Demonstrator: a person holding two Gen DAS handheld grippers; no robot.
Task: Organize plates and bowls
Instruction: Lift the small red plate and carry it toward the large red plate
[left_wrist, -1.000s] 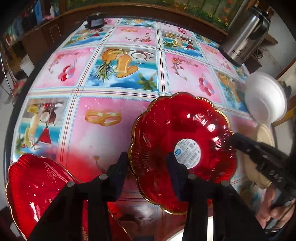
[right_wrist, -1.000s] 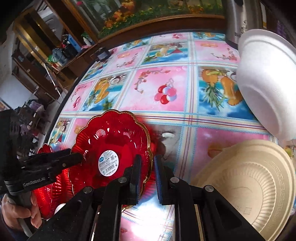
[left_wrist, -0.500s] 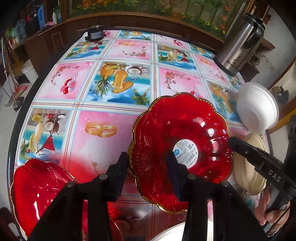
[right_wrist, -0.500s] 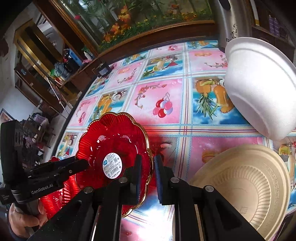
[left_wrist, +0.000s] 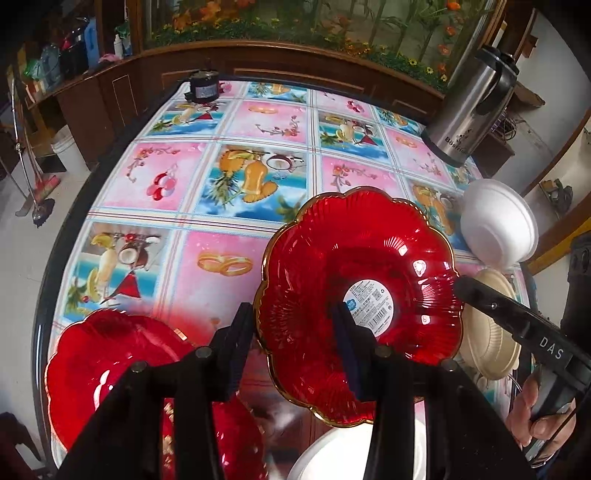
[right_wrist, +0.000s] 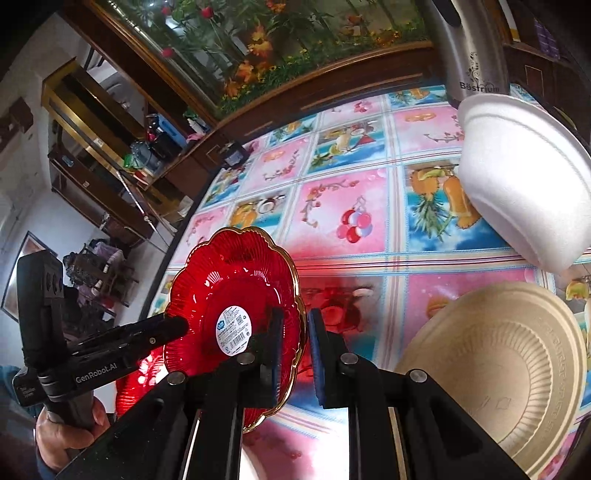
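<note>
A red glass scalloped plate (left_wrist: 369, 266) with a gold rim and a white sticker is held tilted above the table. My right gripper (right_wrist: 297, 354) is shut on its rim (right_wrist: 301, 314); the plate also shows in the right wrist view (right_wrist: 229, 295). My left gripper (left_wrist: 293, 349) is open, its fingers (left_wrist: 240, 332) astride the plate's near edge. A second red plate (left_wrist: 103, 369) lies on the table at lower left. A white foam bowl (left_wrist: 498, 225) and a beige paper plate (left_wrist: 491, 343) sit at the right.
A steel thermos (left_wrist: 472, 107) stands at the table's far right. A small black device (left_wrist: 203, 86) sits at the far edge. A white dish (left_wrist: 354, 454) lies near the front edge. The tablecloth (left_wrist: 229, 192) has pink and blue picture squares.
The red plate has risen higher off the table and tilted more upright in the right gripper. Both cameras have pulled up and back. The left gripper stays open around the plate's edge.
</note>
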